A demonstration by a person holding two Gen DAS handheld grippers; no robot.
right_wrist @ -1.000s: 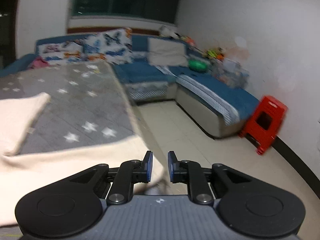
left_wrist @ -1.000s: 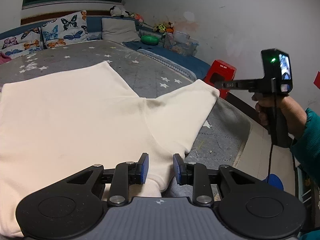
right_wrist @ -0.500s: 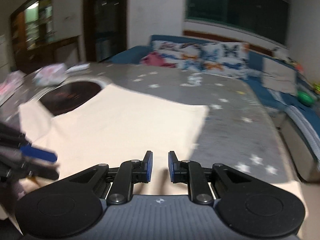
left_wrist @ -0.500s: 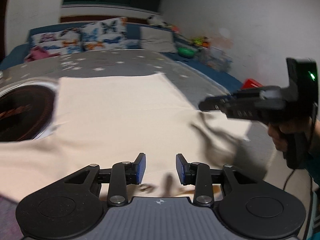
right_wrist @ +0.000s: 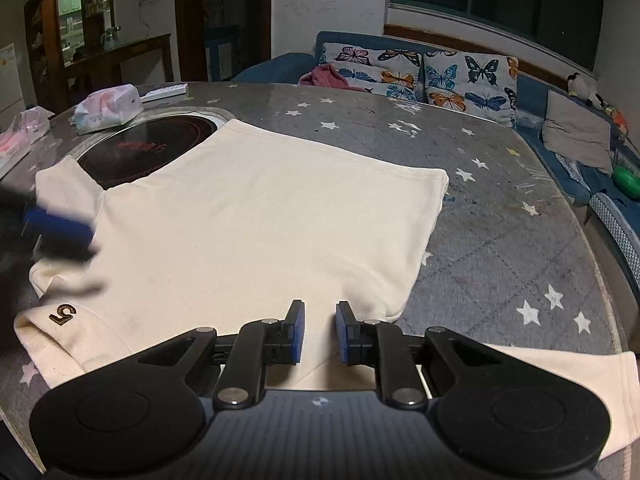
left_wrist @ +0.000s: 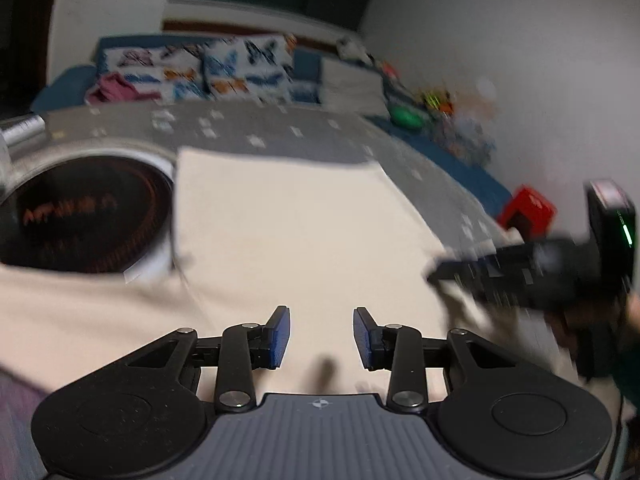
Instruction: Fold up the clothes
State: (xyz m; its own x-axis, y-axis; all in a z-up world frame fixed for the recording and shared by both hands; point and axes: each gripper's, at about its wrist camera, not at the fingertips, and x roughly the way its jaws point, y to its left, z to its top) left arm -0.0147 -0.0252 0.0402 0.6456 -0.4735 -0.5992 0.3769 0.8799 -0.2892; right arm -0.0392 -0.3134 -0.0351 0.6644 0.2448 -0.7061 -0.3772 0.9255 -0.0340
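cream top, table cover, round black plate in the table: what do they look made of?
Cream top: soft matte knit, likely cotton jersey; stitched hems, limp folds.
Table cover: grey star-print cloth, seemingly under a clear glossy film; it reflects light.
Round black plate: smooth glassy surface in a metal rim, probably a built-in cooktop; not certain.

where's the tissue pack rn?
Right wrist view, upper left: the tissue pack sits on the table's far-left edge, just beyond the round cooktop, left of the cream shirt.

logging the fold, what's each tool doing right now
left tool: open, nothing held, over the cream shirt.
right tool: narrow gap, nothing held.
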